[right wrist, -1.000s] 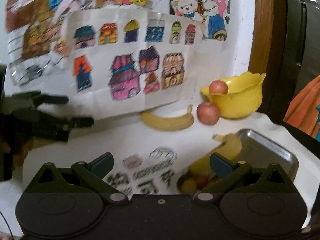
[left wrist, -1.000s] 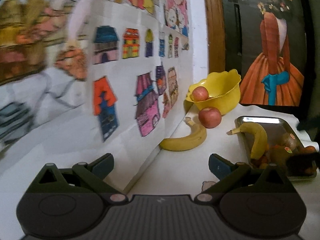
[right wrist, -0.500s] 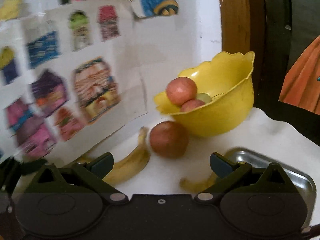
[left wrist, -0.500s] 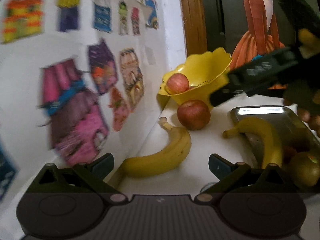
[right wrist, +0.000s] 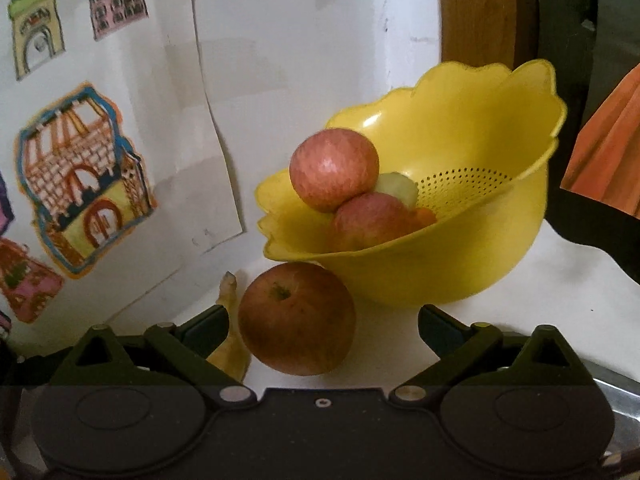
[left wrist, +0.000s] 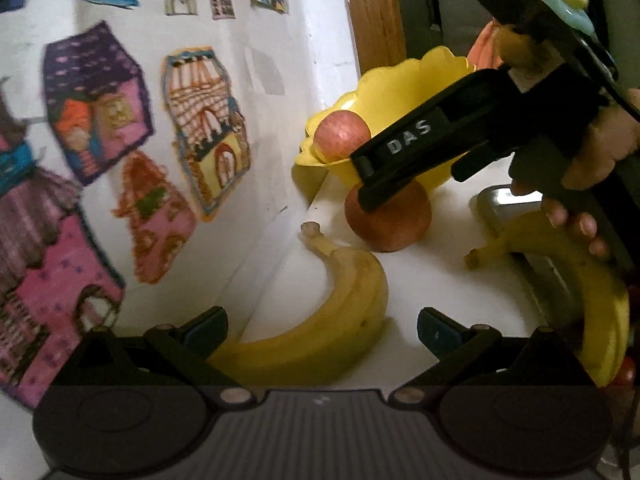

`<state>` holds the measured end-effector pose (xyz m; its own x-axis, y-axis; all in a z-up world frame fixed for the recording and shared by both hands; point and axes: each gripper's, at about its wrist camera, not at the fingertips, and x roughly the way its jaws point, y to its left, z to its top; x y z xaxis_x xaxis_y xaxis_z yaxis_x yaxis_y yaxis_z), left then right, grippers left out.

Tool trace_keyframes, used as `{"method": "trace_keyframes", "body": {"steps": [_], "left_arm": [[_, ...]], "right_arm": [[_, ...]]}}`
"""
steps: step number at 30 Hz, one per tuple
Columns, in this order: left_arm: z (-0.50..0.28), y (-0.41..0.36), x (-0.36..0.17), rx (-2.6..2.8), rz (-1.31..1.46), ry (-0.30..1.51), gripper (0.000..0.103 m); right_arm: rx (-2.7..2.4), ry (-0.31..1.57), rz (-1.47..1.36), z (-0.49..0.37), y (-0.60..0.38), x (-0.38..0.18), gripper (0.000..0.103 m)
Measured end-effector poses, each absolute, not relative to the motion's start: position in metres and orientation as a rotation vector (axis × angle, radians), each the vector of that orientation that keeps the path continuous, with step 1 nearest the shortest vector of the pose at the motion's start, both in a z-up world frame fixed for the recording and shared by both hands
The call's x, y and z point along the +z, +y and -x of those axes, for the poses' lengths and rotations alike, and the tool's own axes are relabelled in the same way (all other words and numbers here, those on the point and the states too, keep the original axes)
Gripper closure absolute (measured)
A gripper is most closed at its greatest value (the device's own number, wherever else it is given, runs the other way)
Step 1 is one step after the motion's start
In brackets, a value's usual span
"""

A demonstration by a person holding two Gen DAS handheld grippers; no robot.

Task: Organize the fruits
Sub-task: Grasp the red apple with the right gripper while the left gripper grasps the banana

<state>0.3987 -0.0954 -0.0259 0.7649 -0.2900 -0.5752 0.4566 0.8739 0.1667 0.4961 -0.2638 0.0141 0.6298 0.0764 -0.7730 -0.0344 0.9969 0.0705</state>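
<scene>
Left gripper [left wrist: 322,326] wide open, holding nothing, low over a banana [left wrist: 320,328] on the white table [left wrist: 440,276]. Banana lying between the two open fingers, its stem end pointing toward the yellow bowl [right wrist: 460,256]. Right gripper [right wrist: 320,320] wide open too, gripping nothing yet, with a red apple [right wrist: 298,318] sitting on the table between its fingers. Apple just in front of the yellow bowl, close to touching its side. Inside the bowl, more apples piled at the near edge, one [right wrist: 334,168] on top of another. Second banana [left wrist: 592,304] lying over the rim of a metal tray [left wrist: 504,208], to the right of the bowl. Behind the bowl, a white wall with bright drawings of houses [right wrist: 80,180]. Person's hand [left wrist: 600,152] wrapped round the right gripper's handle.
</scene>
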Motion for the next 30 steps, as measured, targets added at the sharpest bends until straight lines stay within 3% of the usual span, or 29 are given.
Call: {"method": "trace_keyframes", "body": {"steps": [12,21,25,26,30], "left_arm": [[-0.424,-0.111,-0.035,-0.494,-0.340,0.626,0.001],[-0.440,-0.106,-0.039,-0.502,-0.257,0.697,0.019],[-0.442,-0.101,-0.036,-0.503,-0.231,0.708,0.037],[-0.442,-0.101,-0.036,-0.497,-0.231,0.712,0.039],[-0.440,-0.098,-0.033,-0.489,-0.196,0.732,0.044]], "right_arm": [[0.024,0.963,-0.098,-0.521,-0.260,-0.004,0.009],[0.019,1.026,-0.164,-0.530,-0.263,-0.016,0.017],[0.035,1.026,-0.159,-0.534,-0.263,-0.017,0.025],[0.046,1.026,-0.164,-0.534,-0.263,-0.017,0.030],[0.051,1.041,-0.166,-0.530,-0.260,-0.015,0.031]]}}
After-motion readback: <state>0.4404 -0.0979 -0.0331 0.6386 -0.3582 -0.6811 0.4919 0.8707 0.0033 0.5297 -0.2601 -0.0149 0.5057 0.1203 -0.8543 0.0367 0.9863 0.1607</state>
